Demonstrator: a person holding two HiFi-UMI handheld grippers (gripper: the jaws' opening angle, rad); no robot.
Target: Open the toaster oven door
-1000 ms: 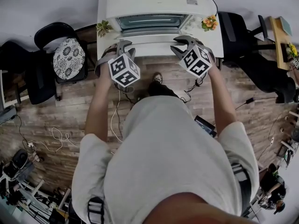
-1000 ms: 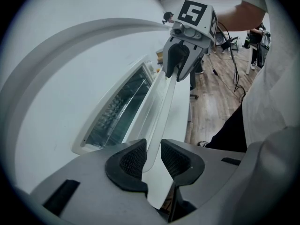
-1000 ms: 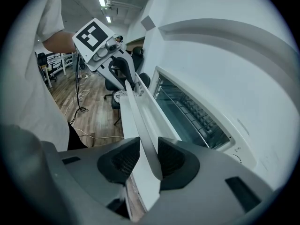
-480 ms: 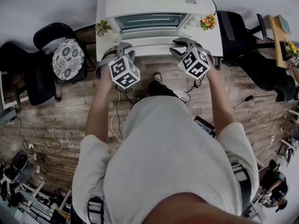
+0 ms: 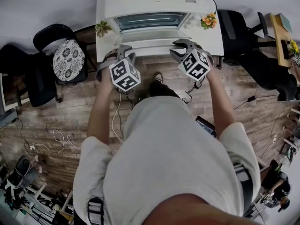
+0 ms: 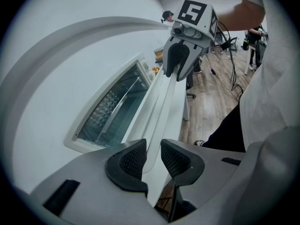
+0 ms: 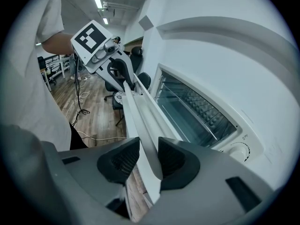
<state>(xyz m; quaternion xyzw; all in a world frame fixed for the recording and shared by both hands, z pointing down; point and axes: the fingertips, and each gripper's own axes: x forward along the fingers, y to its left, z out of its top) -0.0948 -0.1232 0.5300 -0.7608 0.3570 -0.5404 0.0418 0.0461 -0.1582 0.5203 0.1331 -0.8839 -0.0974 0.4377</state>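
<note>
**Head view with both gripper views.** The white toaster oven (image 5: 154,1) is standing on a white table (image 5: 216,43), with its glazed door (image 5: 150,21) facing the person. The left gripper (image 6: 153,154) is pinching the door handle (image 6: 161,102) near the oven's left end, with its ribbed pads (image 6: 132,159) pressing on either side of the bar. The right gripper (image 7: 149,159) is pinching the same bar near the oven's right end, and its pads (image 7: 171,159) are likewise closed on it.

Compared with one second earlier, both marker cubes (image 5: 124,75) are lying slightly farther from the oven body and nearer the person. The shift is small, and how far the door is standing ajar cannot be told.

Through the glass a wire rack (image 7: 206,109) is showing, and a control dial (image 7: 242,150) is sitting on the oven's front, right of the door. A small potted plant (image 5: 102,28) is standing at the oven's left front corner and orange flowers (image 5: 209,21) at its right front corner. A chair with a patterned cushion (image 5: 69,55) is standing left of the oven, and a black office chair (image 5: 236,29) right of it. Cables (image 5: 56,137) are trailing over the wooden floor (image 5: 47,107) in front of the oven.

In the head view the grippers are covering both ends of the handle, and the person's torso (image 5: 164,163) is hiding the floor directly before the oven.
</note>
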